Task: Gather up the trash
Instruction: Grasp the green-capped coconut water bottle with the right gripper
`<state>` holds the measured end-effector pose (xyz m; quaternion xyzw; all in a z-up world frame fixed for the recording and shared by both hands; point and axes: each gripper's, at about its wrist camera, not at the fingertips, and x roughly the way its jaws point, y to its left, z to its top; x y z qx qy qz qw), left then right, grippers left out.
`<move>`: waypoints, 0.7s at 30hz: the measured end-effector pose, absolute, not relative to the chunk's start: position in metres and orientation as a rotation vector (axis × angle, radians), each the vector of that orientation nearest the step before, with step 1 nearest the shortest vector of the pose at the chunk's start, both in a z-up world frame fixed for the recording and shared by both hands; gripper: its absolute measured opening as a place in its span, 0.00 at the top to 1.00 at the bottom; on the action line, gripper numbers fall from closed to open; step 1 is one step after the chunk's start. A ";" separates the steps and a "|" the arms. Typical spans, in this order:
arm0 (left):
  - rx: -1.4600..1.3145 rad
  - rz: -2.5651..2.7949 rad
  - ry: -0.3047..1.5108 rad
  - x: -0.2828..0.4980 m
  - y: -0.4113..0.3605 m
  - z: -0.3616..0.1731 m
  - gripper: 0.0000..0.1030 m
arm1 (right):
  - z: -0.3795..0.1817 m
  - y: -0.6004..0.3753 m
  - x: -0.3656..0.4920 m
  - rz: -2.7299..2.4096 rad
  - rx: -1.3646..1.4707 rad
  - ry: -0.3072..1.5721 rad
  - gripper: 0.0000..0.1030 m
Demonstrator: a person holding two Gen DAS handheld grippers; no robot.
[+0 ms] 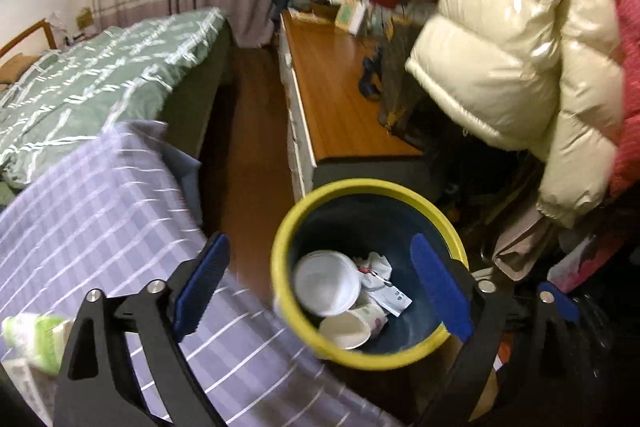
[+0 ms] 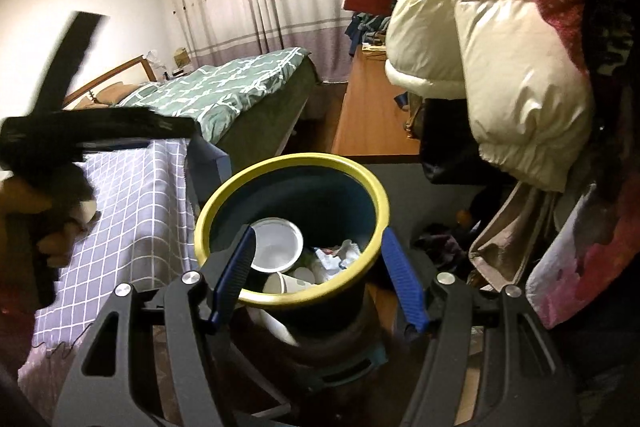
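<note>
A dark blue trash bin with a yellow rim point(image 1: 280, 267) stands on the floor beside the table; it also shows in the right wrist view point(image 2: 376, 187). Inside lie a white round lid point(image 1: 326, 283) point(image 2: 276, 241), paper cups point(image 1: 348, 327) point(image 2: 286, 283) and crumpled paper point(image 1: 376, 263) point(image 2: 340, 255). My left gripper point(image 1: 320, 291) is open and empty above the bin. My right gripper point(image 2: 320, 279) is open and empty, its blue pads point(image 2: 236, 275) either side of the bin's near rim. The left gripper's black body point(image 2: 80, 131) shows at the left of the right wrist view.
A table with a purple checked cloth point(image 1: 100, 227) point(image 2: 132, 211) is left of the bin, with a green-white packet point(image 1: 36, 339) on it. A wooden cabinet point(image 1: 336, 91), a bed with a green quilt point(image 1: 100, 75) and hanging cream and red jackets point(image 1: 520, 47) point(image 2: 500, 47) surround it.
</note>
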<state>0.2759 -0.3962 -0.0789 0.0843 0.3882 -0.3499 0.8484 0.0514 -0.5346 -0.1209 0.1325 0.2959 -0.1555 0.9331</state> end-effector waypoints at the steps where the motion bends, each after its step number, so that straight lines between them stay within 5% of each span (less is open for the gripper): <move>1: 0.163 -0.729 0.805 0.273 -0.383 -0.074 0.09 | -0.121 -0.532 0.053 -0.313 0.269 0.608 0.40; 21: -0.119 -0.143 0.627 0.227 -0.002 -0.065 0.09 | -0.100 -0.416 0.111 -0.030 0.130 0.636 0.39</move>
